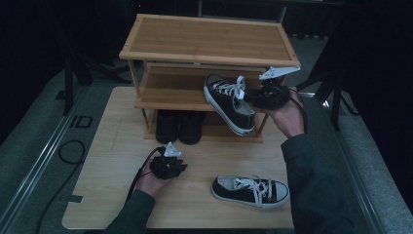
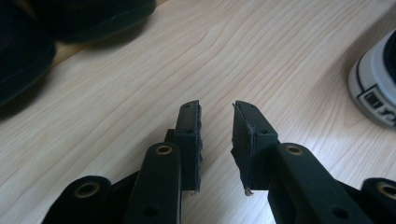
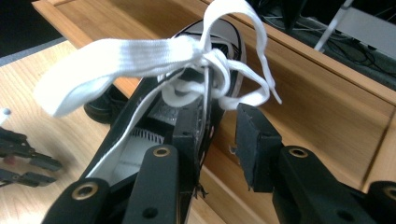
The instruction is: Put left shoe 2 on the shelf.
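Dark floor and black drapes ringed the pale wooden table [image 1: 112,195], on which stood a bamboo shoe rack [image 1: 209,41] with a bare top board. Its bottom tier held a pair of black shoes [image 1: 179,126]; its middle shelf carried nothing but the black-and-white sneaker [image 1: 229,103] I was setting there, which lay tilted, its toe hanging over the front edge. I judged this the placing step. My right gripper [image 3: 218,122] had its jaws spread, one inside the sneaker's collar, the other outside and clear of the canvas, so the shoe was released or nearly so. Next it would need nudging fully onto the shelf. The matching sneaker [image 1: 251,191] lay on the table beside my left gripper [image 2: 217,122], whose jaws stood apart on nothing.
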A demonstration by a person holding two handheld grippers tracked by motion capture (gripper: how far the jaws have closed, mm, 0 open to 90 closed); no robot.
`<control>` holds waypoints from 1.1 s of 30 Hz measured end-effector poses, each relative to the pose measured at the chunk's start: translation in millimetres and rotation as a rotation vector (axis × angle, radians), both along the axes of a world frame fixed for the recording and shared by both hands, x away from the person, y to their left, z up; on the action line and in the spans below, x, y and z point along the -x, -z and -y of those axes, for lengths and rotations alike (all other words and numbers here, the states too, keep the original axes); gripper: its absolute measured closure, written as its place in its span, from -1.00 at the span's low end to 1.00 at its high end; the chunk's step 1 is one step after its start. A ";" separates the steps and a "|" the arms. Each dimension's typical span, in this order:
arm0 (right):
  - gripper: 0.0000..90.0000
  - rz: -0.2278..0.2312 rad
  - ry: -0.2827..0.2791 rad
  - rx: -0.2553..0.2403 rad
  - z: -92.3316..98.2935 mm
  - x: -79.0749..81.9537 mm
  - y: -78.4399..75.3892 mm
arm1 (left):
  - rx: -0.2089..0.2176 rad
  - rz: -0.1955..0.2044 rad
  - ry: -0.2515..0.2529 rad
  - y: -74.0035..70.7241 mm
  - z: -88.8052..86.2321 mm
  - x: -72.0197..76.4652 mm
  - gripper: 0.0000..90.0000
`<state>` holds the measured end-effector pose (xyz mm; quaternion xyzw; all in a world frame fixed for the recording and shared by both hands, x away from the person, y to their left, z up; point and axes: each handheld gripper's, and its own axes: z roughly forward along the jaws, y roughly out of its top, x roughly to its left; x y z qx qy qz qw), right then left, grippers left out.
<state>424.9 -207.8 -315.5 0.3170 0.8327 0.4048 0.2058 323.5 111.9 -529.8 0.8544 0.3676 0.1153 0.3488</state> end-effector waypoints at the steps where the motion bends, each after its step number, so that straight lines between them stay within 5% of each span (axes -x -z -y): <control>1: 0.54 -0.001 -0.004 -0.005 1.9 1.4 0.0 | 0.000 0.001 0.005 0.0 2.8 -1.3 0.60; 10: 0.48 0.006 0.020 -0.051 21.4 7.5 -3.1 | -0.012 0.024 0.026 -5.7 26.9 -13.1 0.61; 19: 0.53 -0.037 0.056 0.006 31.8 7.3 16.3 | -0.030 0.074 0.017 -8.0 54.4 -34.3 0.96; 26: 0.59 -0.059 0.065 0.040 36.5 10.6 32.6 | -0.069 0.084 -0.004 -4.2 70.5 -52.3 0.99; 33: 0.92 -0.104 0.064 0.068 35.0 14.4 49.3 | -0.071 0.124 -0.032 -1.7 87.6 -68.5 1.00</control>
